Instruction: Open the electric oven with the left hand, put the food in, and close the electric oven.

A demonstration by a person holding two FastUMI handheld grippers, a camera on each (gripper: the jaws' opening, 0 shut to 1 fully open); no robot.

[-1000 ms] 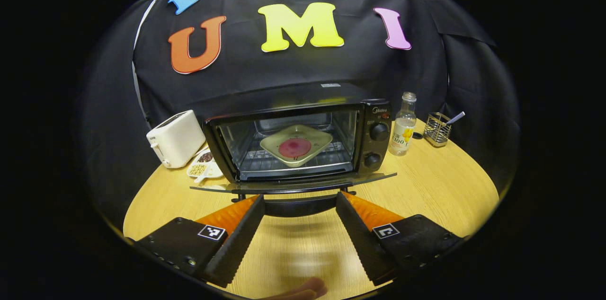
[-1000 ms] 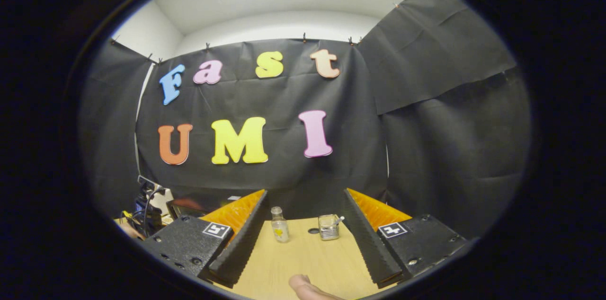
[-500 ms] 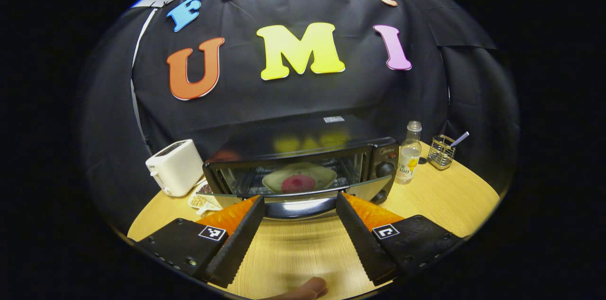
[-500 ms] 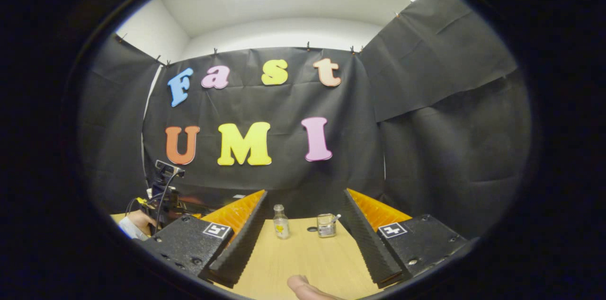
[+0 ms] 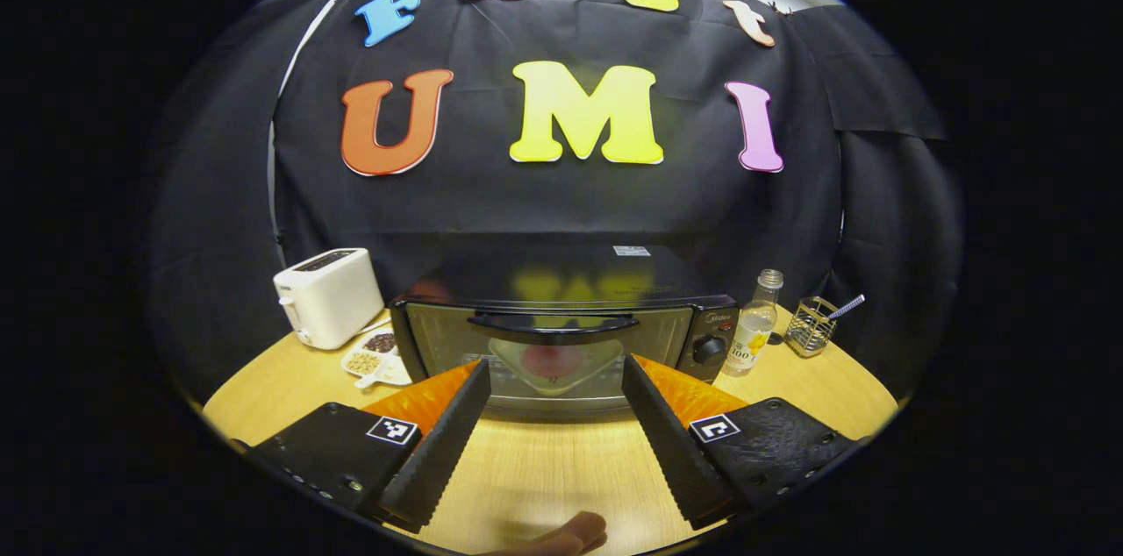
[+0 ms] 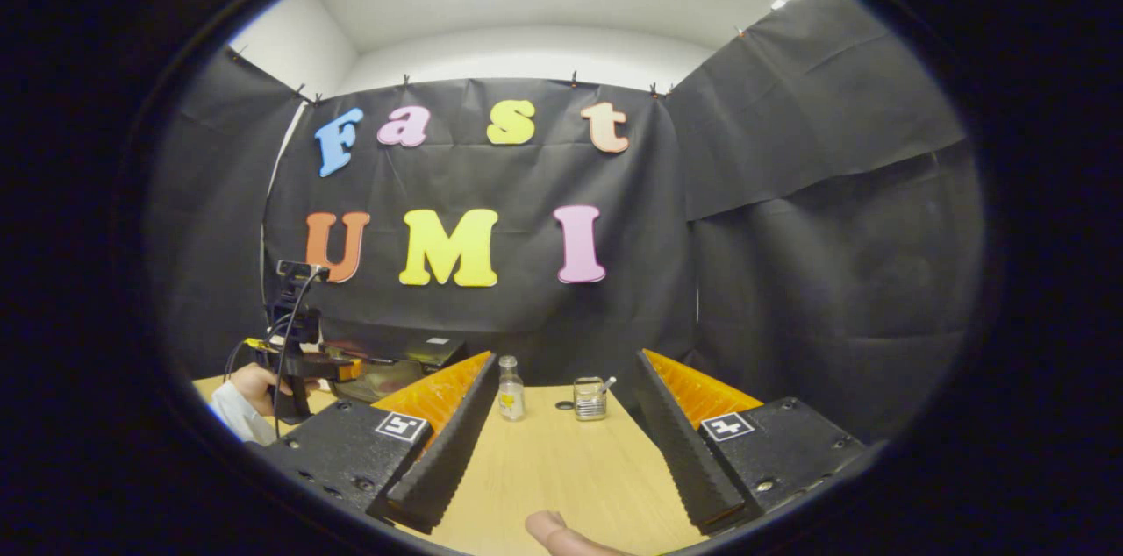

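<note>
- While the left gripper (image 5: 553, 398) faces the electric oven (image 5: 561, 337) head-on, its jaws stand wide apart and hold nothing.
- Left gripper view: oven door is up and closed, its dark handle (image 5: 553, 324) across the top of the glass; behind the glass a pale dish (image 5: 553, 363) with a red round of food (image 5: 548, 360) sits on the rack.
- Oven stands beyond the fingertips, centred on the gap between the jaws, not touching them.
- Same view, left of the oven: a white toaster (image 5: 329, 295) and a small dish of beans (image 5: 375, 356) on the wooden worktop (image 5: 544, 477).
- Right of the oven: a clear bottle (image 5: 753, 325) and a wire holder (image 5: 809, 326). The bottle's label and the mark on the oven's control panel are too small to make out.
- Right gripper view: the right gripper (image 6: 557, 420) also has wide, empty jaws, aimed at the bottle (image 6: 510, 389) and wire holder (image 6: 590, 398) well ahead.
- At far left of that view, a hand (image 6: 254, 385) with a pale sleeve holds the other gripper, the oven's top corner (image 6: 412, 354) just beyond it.
</note>
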